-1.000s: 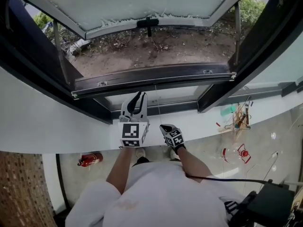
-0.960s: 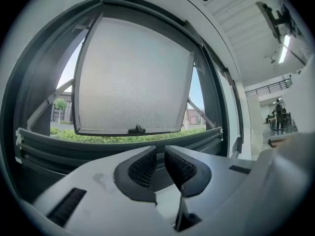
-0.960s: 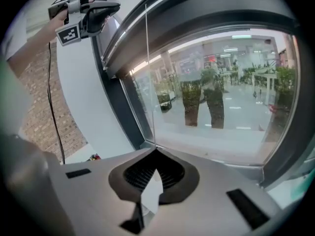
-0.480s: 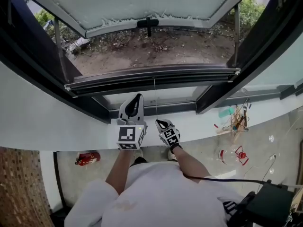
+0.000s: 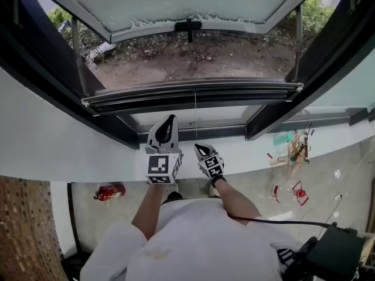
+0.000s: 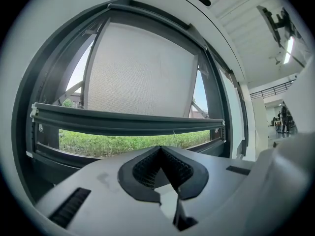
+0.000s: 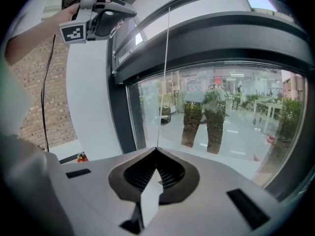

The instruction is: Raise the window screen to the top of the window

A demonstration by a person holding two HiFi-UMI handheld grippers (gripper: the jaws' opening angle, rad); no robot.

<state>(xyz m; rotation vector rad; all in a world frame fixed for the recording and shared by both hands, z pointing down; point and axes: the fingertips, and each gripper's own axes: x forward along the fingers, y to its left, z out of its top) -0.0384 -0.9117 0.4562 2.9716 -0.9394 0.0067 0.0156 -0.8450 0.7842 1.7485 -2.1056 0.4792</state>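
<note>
Right claw (image 7: 157,149) with jaws pinched on a thin cord (image 7: 163,73), left claw (image 6: 160,149) just beside it, jaws together with nothing between them, cord running straight up from right claw to dark bar of window screen (image 5: 234,90), bar above both claws, low in window frame (image 5: 225,132).

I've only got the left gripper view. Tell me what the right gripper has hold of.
Observer: The right gripper is shut on the thin pull cord hanging from the screen's bottom bar.
Operator: Give me the left gripper's place relative to that cord.
Observer: The left gripper stands just left of the cord, not touching it.
Operator: Name anything on the floor.
Observer: A red fire extinguisher lies there, left of both grippers.
</note>
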